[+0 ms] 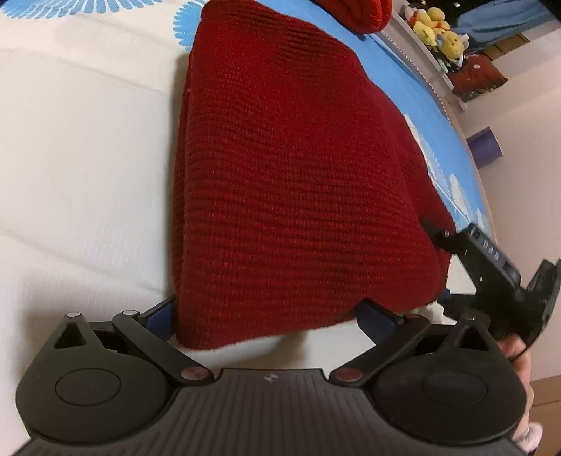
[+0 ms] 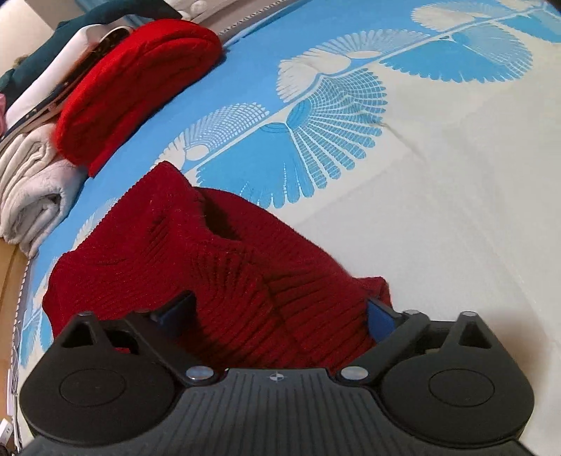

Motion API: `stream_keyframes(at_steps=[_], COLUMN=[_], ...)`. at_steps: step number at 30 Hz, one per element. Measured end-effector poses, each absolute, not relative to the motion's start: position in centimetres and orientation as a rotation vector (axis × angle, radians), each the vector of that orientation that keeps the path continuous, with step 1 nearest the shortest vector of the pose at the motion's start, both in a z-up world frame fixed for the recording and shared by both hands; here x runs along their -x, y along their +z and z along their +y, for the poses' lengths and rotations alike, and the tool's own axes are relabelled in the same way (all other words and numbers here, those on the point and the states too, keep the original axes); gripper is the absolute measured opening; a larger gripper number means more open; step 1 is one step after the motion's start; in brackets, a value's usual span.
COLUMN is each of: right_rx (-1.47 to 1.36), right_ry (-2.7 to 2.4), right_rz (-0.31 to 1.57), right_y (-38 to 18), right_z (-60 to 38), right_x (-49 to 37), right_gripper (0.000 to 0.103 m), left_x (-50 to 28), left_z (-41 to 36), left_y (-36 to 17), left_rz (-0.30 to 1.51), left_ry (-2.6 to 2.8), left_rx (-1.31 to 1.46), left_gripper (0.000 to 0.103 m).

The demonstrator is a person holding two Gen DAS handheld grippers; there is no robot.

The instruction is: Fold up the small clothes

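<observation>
Red knit sweater (image 1: 294,175) lies between both grippers' wide-spread fingers — left gripper (image 1: 277,315), right gripper (image 2: 280,312).

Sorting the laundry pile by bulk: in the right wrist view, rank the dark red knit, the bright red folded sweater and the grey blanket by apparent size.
1. Dark red knit, though nearest the camera.
2. Bright red folded sweater.
3. Grey blanket, partly cut off, so unsure.

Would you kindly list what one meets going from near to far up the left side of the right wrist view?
Right gripper → dark red knit garment → folded grey-white blanket → folded bright red knit → dark teal cloth at the top edge.
</observation>
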State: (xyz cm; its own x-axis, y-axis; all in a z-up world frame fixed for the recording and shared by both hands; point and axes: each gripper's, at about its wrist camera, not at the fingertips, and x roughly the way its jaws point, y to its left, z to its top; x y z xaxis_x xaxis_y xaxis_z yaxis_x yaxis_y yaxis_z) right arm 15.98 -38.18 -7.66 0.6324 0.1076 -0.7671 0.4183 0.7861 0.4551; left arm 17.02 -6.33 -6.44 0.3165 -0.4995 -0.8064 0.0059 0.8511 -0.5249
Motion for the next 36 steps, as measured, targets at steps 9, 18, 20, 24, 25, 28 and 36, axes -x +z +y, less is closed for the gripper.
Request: stream_keyframes(at_steps=[9,18,20,24,25,28,36], right_rx=[-0.634,-0.647,-0.663,-0.62,-0.632,-0.721,-0.771], right_ry=[-0.104,-0.173,-0.175,-0.192,-0.184,-0.174,-0.11], right_rz=[0.846,0.867,0.884,0.891,0.9,0.963,0.928], right_y=[-6.3,-6.3,-6.3,-6.4,-6.4,-7.0,-7.6], right_z=[-35.0,-34.8,-35.4,-36.3,-36.6,-37.3,-35.7], right_x=[-15.9,-17.2,-17.1,-16.2,-15.9,-15.1,-15.5], right_gripper=[0.067,0.074,0.084,0.1,0.101,0.101,0.071], left_x=[-19.2,-19.9,-18.7,-17.6,-17.5,-17.6,-17.5], left_z=[-1.4,1.5,0.4,-1.4,-1.7,-1.4,-0.6], left_y=[-2.6,-3.6,-3.4,-4.1,-4.7,-6.4,-3.4], left_rz=[0.988,1.077,1.076,1.11,1.133,1.192,1.017], left_ry=[-0.125,-0.116,-0.195,-0.252,-0.244,-0.247,-0.177], left_rx=[0.492,0.544,0.549,0.473,0.461,0.556,0.437], left_gripper=[0.097,0.097,0.1,0.102,0.103,0.103,0.092])
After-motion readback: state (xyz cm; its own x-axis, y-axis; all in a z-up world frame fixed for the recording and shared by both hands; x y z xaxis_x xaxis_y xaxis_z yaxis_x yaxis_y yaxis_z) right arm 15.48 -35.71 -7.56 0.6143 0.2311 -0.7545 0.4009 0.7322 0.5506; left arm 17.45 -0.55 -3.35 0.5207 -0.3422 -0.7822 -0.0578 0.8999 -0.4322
